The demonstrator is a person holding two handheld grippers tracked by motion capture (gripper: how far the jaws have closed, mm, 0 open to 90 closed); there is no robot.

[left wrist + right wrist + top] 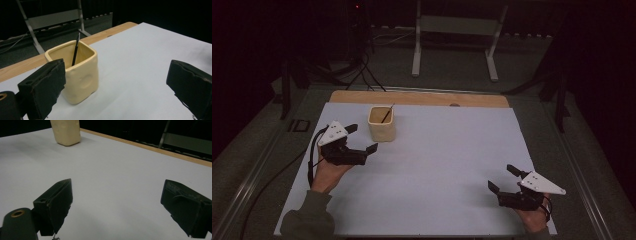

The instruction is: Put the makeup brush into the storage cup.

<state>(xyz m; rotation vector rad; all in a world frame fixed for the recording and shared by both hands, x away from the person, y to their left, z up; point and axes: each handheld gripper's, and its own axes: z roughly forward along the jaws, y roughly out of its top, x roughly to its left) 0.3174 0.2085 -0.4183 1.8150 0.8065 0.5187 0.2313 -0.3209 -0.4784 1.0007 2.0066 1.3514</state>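
Observation:
A cream square ceramic cup (382, 123) stands upright on the white sheet (437, 160) toward the back left, with a thin black stick (387, 114) leaning inside it. My left gripper (362, 138) hovers just left of the cup, jaws wide apart and empty. In the left gripper view the cup (77, 75) sits close ahead, beside the left jaw, with the stick (75, 50) poking above its rim. My right gripper (503, 178) rests near the front right corner of the sheet, open and empty. Its own view shows the cup (66, 132) far off.
The sheet covers a wooden board (419, 97) whose far edge shows. Beyond the table stands a white metal frame (454, 40), and cables (362, 70) lie on the floor at the back left. A dark stand (559, 95) is at the right.

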